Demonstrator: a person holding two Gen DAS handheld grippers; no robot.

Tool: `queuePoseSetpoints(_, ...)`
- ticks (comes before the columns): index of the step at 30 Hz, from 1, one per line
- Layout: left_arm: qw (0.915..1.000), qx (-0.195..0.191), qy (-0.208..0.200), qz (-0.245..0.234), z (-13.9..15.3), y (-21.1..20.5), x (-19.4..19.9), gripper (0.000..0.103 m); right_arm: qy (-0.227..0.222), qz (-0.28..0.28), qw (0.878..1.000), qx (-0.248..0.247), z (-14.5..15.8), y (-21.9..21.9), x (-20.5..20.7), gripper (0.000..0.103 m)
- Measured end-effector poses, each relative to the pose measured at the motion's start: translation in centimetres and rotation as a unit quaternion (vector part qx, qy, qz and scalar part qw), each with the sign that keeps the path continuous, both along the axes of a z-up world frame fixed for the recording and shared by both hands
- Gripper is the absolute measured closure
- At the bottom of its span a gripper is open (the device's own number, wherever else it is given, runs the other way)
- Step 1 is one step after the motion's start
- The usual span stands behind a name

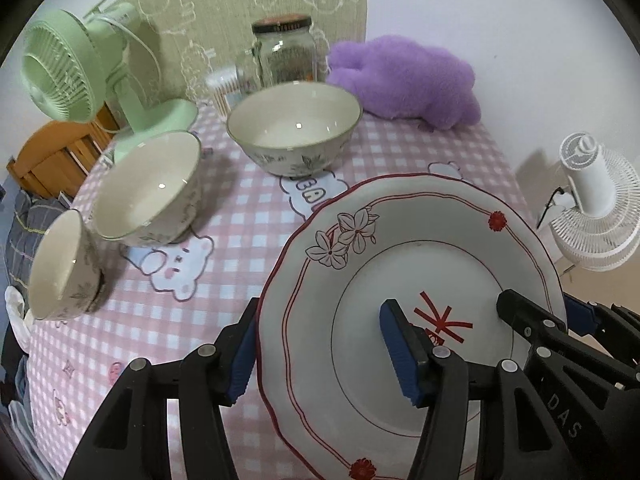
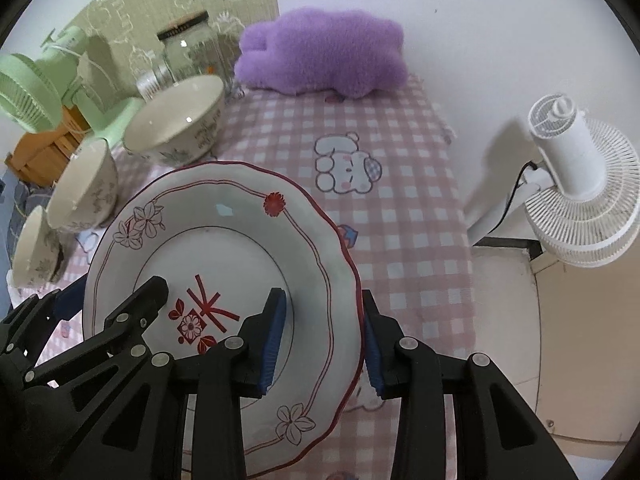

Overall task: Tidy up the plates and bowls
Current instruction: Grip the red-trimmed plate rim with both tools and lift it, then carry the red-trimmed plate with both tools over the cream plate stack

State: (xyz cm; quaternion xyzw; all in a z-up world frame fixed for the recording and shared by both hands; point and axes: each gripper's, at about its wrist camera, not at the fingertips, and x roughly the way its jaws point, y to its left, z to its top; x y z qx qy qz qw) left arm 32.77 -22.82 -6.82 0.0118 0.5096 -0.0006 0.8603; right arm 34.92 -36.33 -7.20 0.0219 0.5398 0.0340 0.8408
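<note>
Plates come first here: we have the red-rimmed plate (image 1: 400, 280) held between both tools, lifted off the pink checked cloth (image 1: 240, 220) and tilted, nearer to us than the big bowl (image 1: 294, 124). Our left gripper (image 1: 326, 360) is clamped on the plate's left edge, one blue pad under the rim and one on the face; our right gripper (image 2: 324, 344) is clamped on the opposite edge the same way. Neither pair of jaws stands free; both bite the rim.

Left of the big bowl sit the middle bowl (image 1: 150, 188) and, further left again, the small bowl (image 1: 60, 264), all three empty. Behind the big bowl stands a glass jar (image 1: 286, 52), with the purple plush (image 1: 404, 80) to its right.

To do this step well, we judge that both hands should rise and travel together, so the plate does not twist between the pads or slip from the shallower bite. We should level it before carrying, since glazed ceramic is slick and heavy. We should keep the far rim clear of the big bowl's lip, and set it down flat and gently, loosening one side only once the plate rests fully on the cloth.
</note>
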Motion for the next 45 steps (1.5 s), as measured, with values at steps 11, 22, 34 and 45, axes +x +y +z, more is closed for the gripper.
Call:
queuePoseSetpoints(11,0.9997,-0.011,-0.018,-0.013,3.1,2.4,-5.3,0.044,-0.017,-0.016,1.000,-0.005,3.9,2.0,-6.2,0.063)
queuePoseSetpoints(22,0.9970,-0.022,0.000,-0.074,2.5,3.8,-12.4,0.044,0.004,-0.060,0.998,-0.027,4.0,3.6,-15.0,0.063)
queuePoseSetpoints(34,0.9911,-0.028,0.021,-0.128,0.4,2.0,-17.5,0.044,0.030,-0.118,0.992,-0.044,2.5,2.5,-22.0,0.063)
queuePoseSetpoints(45,0.9912,-0.020,0.054,-0.119,-1.8,-0.9,-19.2,0.044,0.060,-0.103,0.992,-0.043,-0.1,-0.7,-23.4,0.063)
